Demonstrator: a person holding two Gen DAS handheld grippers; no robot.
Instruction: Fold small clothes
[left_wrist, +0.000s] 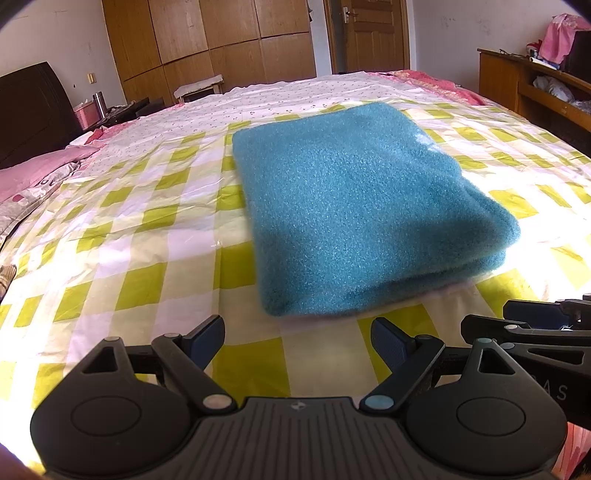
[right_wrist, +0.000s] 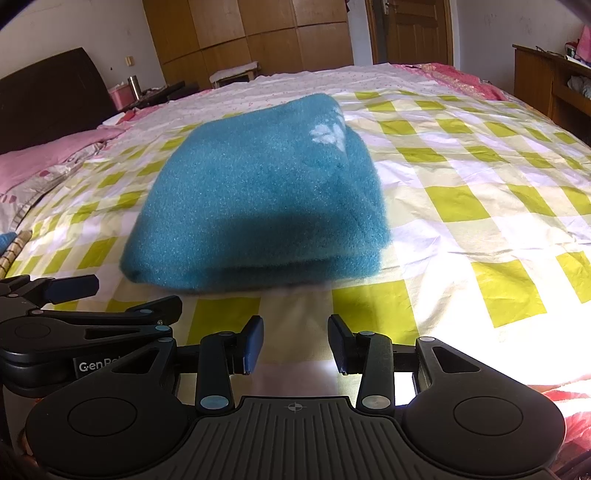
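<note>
A fuzzy teal garment (left_wrist: 354, 206) lies folded into a thick, rounded rectangle on the bed (left_wrist: 122, 236), whose smooth sheet is checked in lime and white. From the right wrist view a pale patch marks its 1 o'clock corner. The left gripper (left_wrist: 297, 341) hovers at the garment's 6 o'clock edge, fingers wide and empty. The right gripper (right_wrist: 295, 343) sits beside it, fingers moderately apart, holding nothing.

Left claw (left_wrist: 297, 341) spread wide, right claw (right_wrist: 295, 343) parted, both empty
</note>
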